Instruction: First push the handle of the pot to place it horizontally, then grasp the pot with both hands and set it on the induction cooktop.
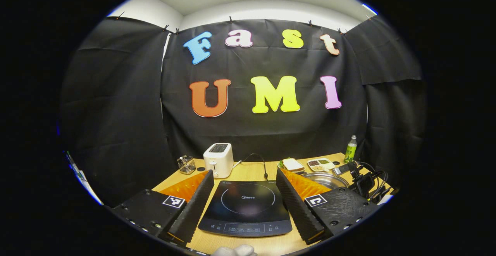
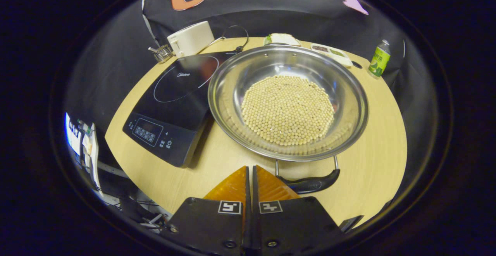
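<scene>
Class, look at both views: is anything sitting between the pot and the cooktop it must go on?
Nothing visible. The pot of beans sits on the table right beside the cooktop, their edges nearly meeting, and the cooktop's surface is bare. The toaster stands behind it, off the path.

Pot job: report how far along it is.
Done: nothing clear yet. The pot, full of beans, sits on the table beside the cooktop, not on it. In hand: the right gripper, fingers together, sits close beside the near handle, maybe to push it. The left gripper is open over the cooktop. Left: turn the handle, two-handed grasp, lift onto the cooktop.
</scene>
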Available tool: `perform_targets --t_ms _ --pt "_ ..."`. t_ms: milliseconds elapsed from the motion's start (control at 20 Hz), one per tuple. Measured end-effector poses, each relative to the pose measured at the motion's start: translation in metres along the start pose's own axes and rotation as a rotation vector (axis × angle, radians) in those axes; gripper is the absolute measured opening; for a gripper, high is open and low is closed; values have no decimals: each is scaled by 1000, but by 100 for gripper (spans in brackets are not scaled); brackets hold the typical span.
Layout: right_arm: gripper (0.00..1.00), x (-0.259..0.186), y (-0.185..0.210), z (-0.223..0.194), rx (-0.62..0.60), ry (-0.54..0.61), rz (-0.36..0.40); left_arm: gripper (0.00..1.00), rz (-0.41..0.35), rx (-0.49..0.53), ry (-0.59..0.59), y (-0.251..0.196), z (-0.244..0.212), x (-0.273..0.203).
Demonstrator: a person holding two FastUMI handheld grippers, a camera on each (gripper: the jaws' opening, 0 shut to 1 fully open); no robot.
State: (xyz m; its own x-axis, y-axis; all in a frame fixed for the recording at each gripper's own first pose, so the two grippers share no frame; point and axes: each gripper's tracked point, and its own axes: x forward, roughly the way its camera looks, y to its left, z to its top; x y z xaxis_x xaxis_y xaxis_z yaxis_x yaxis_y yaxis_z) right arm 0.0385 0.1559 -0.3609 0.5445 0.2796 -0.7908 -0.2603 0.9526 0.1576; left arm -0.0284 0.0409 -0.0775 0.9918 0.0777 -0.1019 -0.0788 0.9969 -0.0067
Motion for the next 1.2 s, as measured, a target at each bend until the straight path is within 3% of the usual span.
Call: perform_targets --t_ms 600,900,1200 --pt "0 -12 -75 0 79 -9 -104 96 -32 -3 -1 -19 -1 13" --pt "4 -16 -105 5 82 -6 -129 96 -16 -10 13 -28 -3 19" --pt "1 -16 -136 14 58 -3 -144 96 17 -8 19 -39 -4 25"
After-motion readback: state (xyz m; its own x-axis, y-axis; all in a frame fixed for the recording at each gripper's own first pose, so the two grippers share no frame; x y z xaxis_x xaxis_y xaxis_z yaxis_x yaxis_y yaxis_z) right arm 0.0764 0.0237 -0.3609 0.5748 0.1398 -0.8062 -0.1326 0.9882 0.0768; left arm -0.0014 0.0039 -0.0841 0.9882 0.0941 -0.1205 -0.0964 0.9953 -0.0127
